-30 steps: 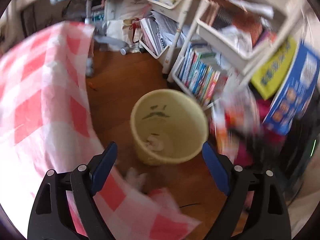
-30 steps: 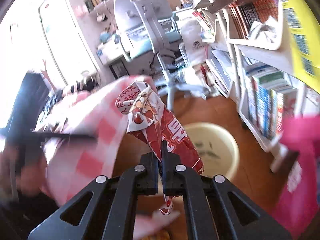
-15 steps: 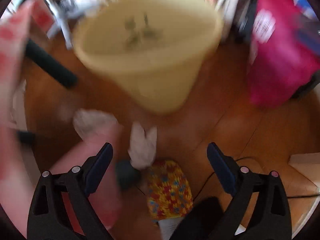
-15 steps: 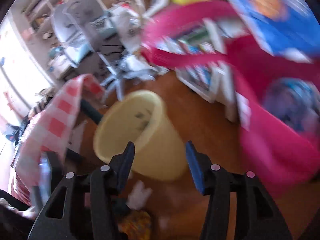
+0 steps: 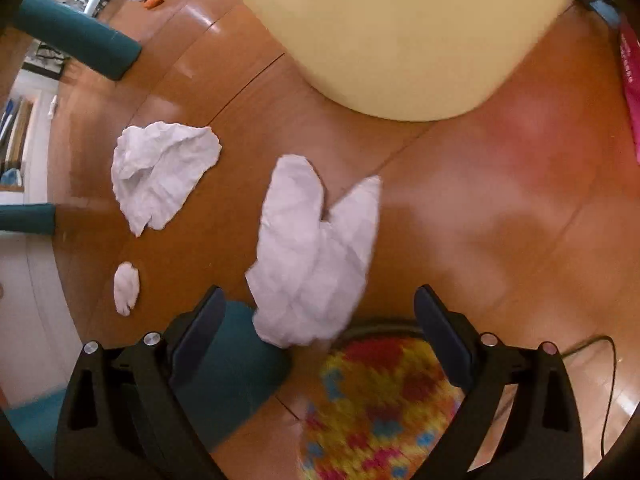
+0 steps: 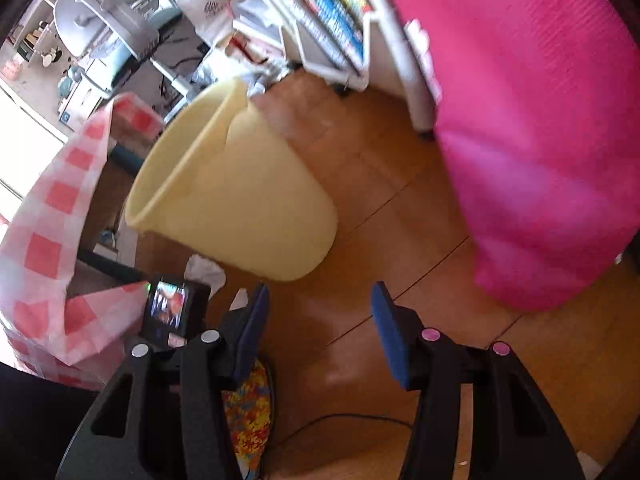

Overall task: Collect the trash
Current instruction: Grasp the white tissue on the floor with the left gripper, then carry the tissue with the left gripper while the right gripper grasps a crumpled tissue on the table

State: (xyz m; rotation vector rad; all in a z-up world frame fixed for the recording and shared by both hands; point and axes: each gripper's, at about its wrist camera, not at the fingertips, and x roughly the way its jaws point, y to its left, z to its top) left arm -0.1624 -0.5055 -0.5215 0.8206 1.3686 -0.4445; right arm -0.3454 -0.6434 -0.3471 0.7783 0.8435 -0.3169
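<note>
My left hand-held gripper [image 5: 318, 322] points down at the floor [image 5: 500, 208] with jaws wide apart, a crumpled tissue [image 5: 316, 256] lying between them, untouched. Two more tissues [image 5: 160, 170] lie to its left. My right hand-held gripper [image 6: 316, 320] is half open and empty, near the yellow bin [image 6: 240, 196]

bin [image 5: 400, 32]: pale yellow, plain, at 12 o'clock in the left wrist view
crumpled paper [image 5: 316, 256]: white, centre
second crumpled paper [image 5: 160, 168]: white, at 9 o'clock
floor [image 5: 500, 208]: orange-brown wood
slipper [image 5: 380, 408]: yellow, red and blue patchwork, at 6 o'clock
tablecloth [image 6: 52, 216]: red-and-white check, at 9 o'clock in the right wrist view
bag [image 6: 532, 120]: bright pink, at 2 o'clock
gripper pads [image 6: 386, 332]: blue on black
</note>
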